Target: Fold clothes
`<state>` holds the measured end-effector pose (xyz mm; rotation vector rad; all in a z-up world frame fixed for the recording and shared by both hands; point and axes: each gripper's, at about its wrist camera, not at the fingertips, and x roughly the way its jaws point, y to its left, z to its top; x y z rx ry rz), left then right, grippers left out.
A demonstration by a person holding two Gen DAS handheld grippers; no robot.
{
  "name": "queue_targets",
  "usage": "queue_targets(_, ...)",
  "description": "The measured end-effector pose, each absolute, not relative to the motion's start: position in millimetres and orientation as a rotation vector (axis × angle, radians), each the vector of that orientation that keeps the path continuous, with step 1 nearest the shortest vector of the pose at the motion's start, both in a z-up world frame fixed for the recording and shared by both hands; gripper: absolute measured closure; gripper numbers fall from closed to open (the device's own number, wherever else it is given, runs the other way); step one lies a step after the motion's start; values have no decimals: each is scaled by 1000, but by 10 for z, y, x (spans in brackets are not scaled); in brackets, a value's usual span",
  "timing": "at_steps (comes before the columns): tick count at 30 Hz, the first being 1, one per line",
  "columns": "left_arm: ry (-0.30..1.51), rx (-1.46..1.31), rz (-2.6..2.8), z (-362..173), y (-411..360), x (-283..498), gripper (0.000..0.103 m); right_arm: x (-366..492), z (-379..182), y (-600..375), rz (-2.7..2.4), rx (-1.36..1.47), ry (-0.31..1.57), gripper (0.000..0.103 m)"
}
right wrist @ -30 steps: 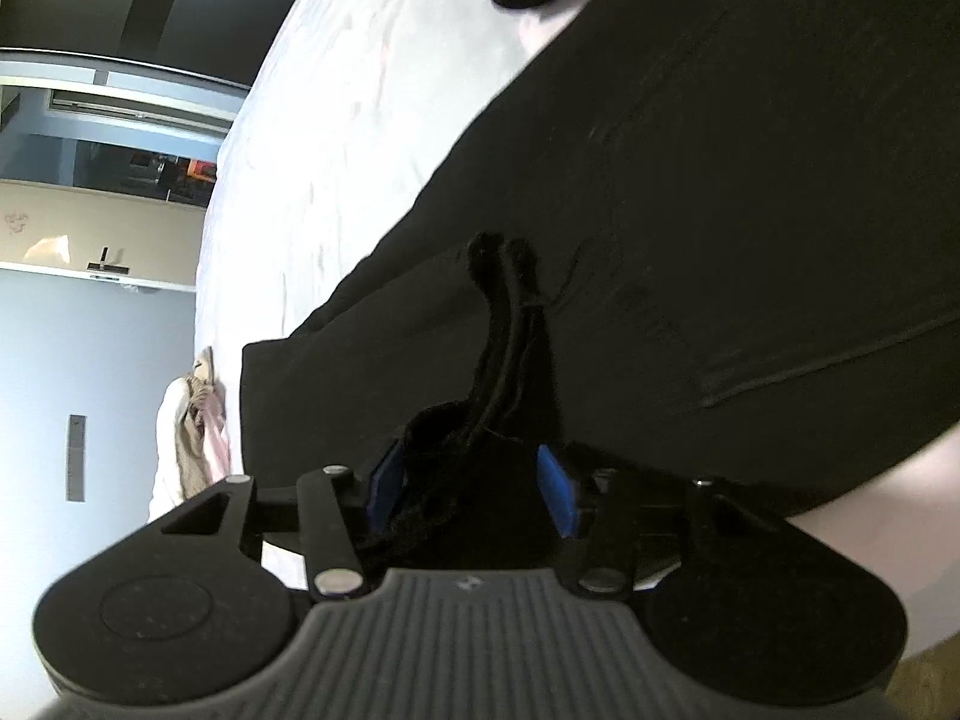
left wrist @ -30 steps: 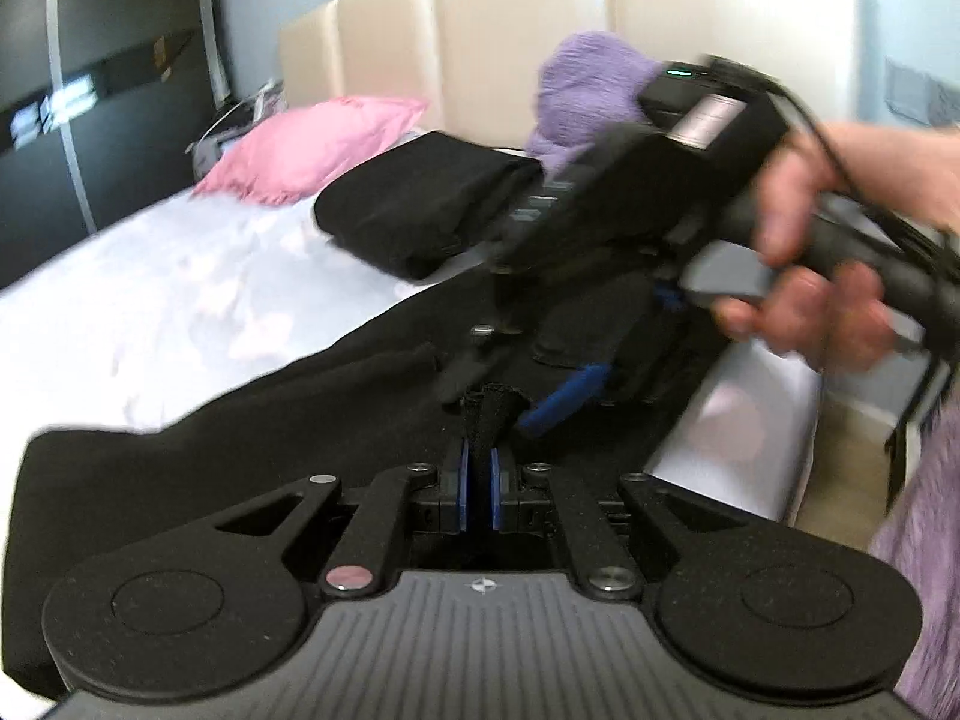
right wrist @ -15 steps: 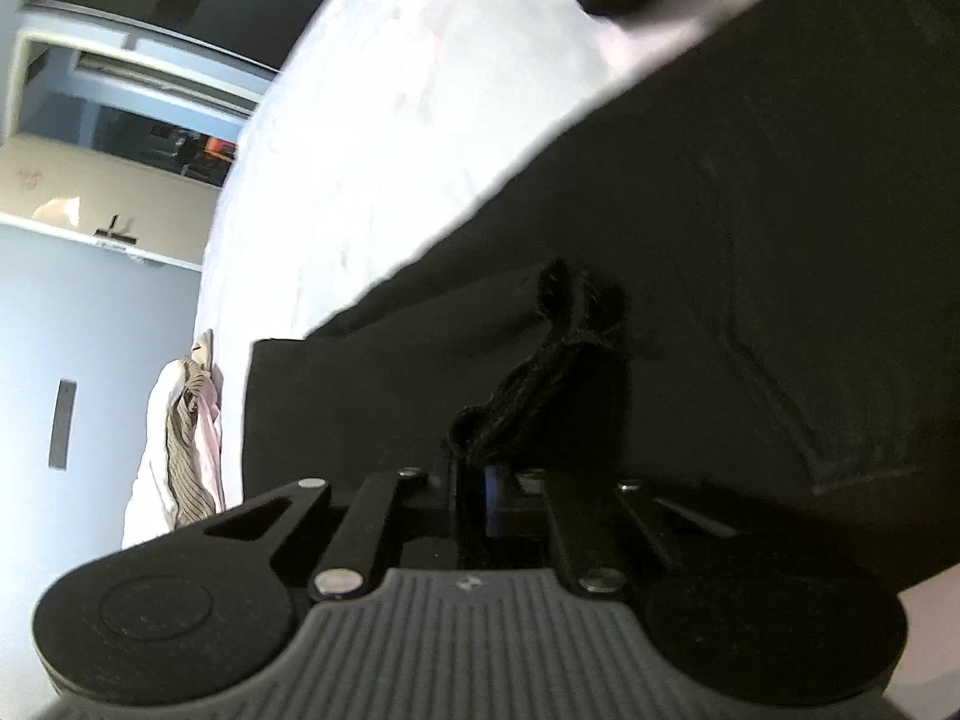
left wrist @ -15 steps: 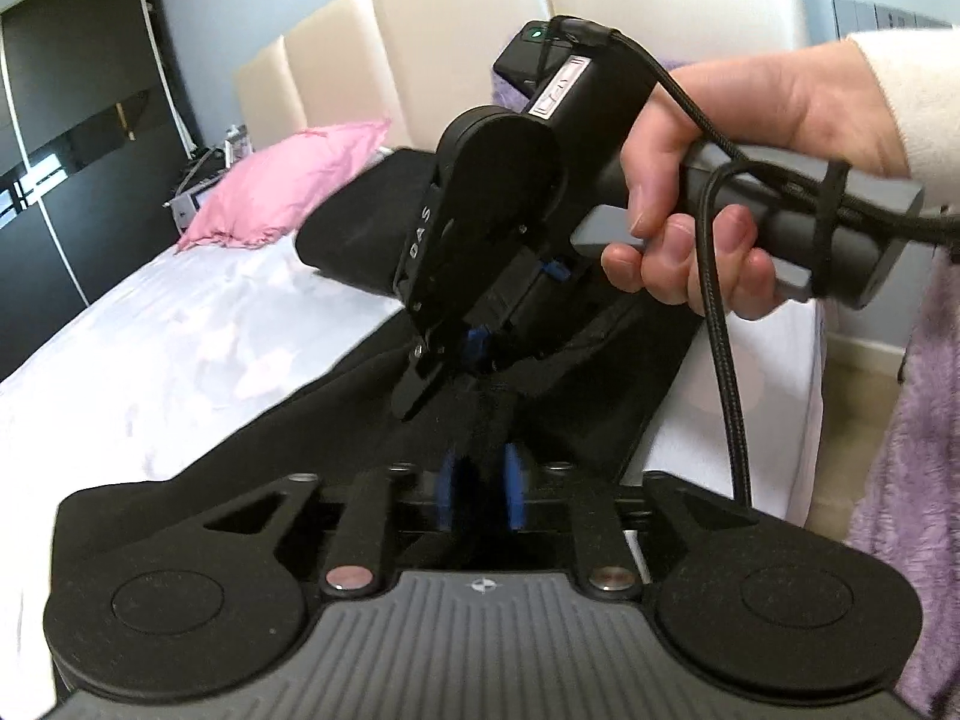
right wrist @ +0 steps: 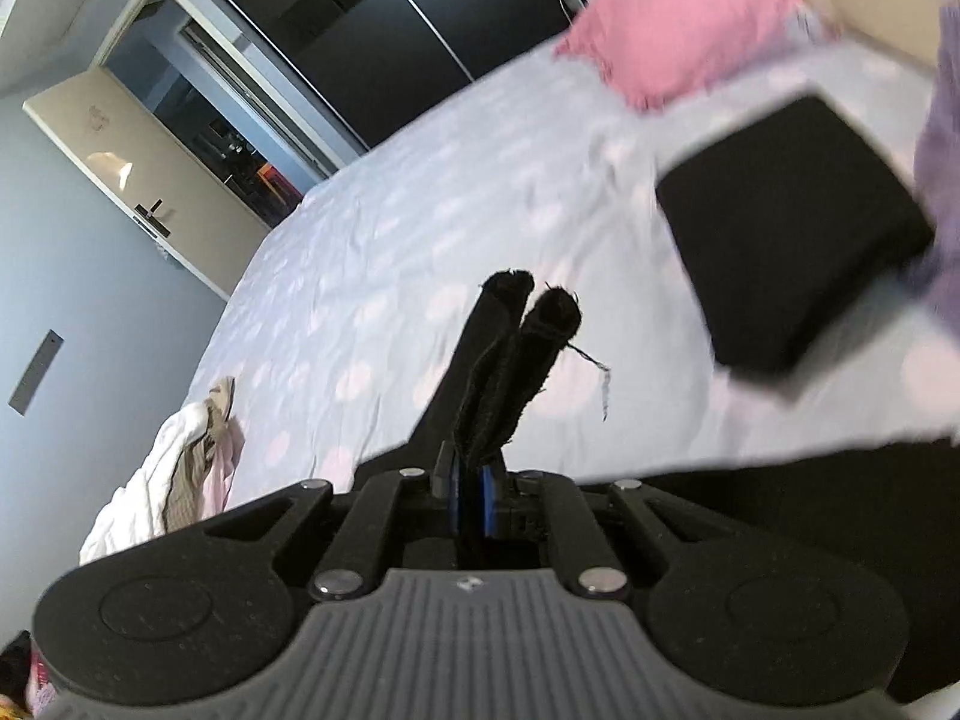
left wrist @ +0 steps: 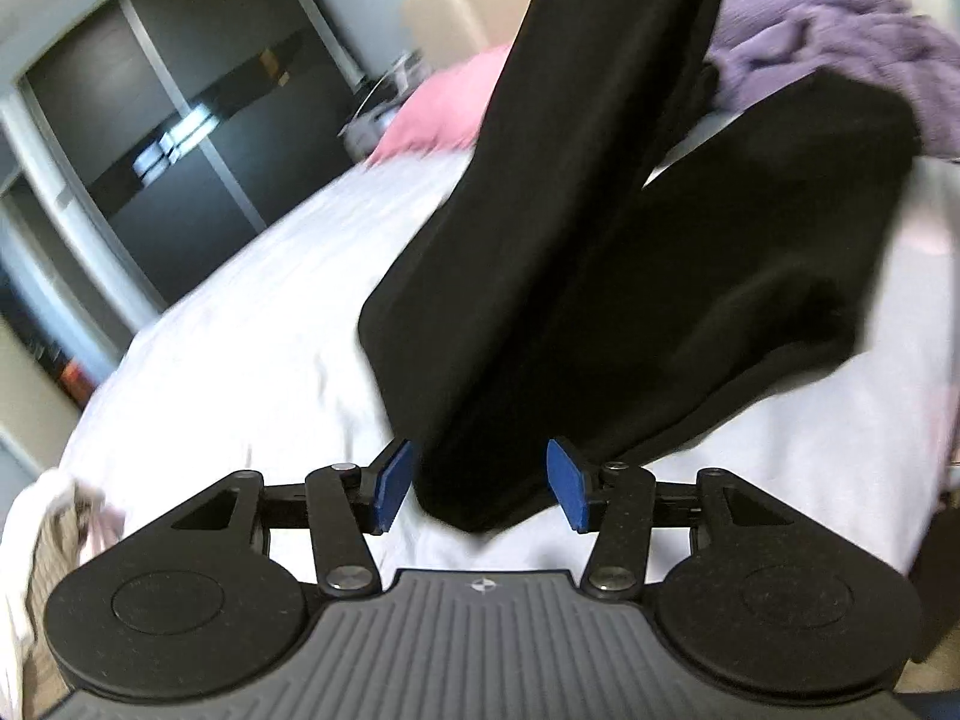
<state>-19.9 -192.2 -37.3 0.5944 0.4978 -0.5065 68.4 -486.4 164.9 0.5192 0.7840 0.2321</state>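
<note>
Black, heavy fabric makes up the garment (left wrist: 528, 276) being folded: one long panel hangs from above, out of the left wrist view, and slopes down to the near edge of the white, faintly spotted bed sheet (left wrist: 252, 348), beside a broader dark fold lying on the bed. Left gripper (left wrist: 480, 489), blue pads spread apart, straddles the lowest corner of that panel without clamping it. Right gripper (right wrist: 471, 501), pads pressed together, pinches two rolled black edges of the garment (right wrist: 516, 360) and holds them above the sheet. A black folded square (right wrist: 786, 234) lies toward the head of the bed near a pink pillow (right wrist: 678, 30) and a purple knitted throw (left wrist: 840, 42); pale crumpled clothes (right wrist: 180, 480) sit at the far edge. Judged as mid-fold: done well, the raised edges stay paired and level, the hanging panel is kept taut, and its free corner is secured before lowering, so layers land edge on edge.
</note>
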Motion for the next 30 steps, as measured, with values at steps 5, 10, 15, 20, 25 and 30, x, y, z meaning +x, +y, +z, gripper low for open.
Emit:
queue_targets(5,533,643,-414,-474,-1752,-46,56,656,1962,-4975,177,452,758,95)
queue_targets(10,536,658,-417,-502,-1835,94,68,530,1921,-5335,80,462,760,95)
queue_targets(15,529,673,-474,-495,-1917,130,84,374,1491,-5820,-38,533,837,95)
queue_targets(20,522,708,-507,-521,-2015,130,88,252,1017,-6175,-108,616,874,95)
queue_targets(25,520,738,-532,-574,-2100,168,93,144,612,-6486,-165,695,889,95)
queue_targets(30,523,779,-573,-627,-2162,115,94,47,365,-6607,-205,722,912,95)
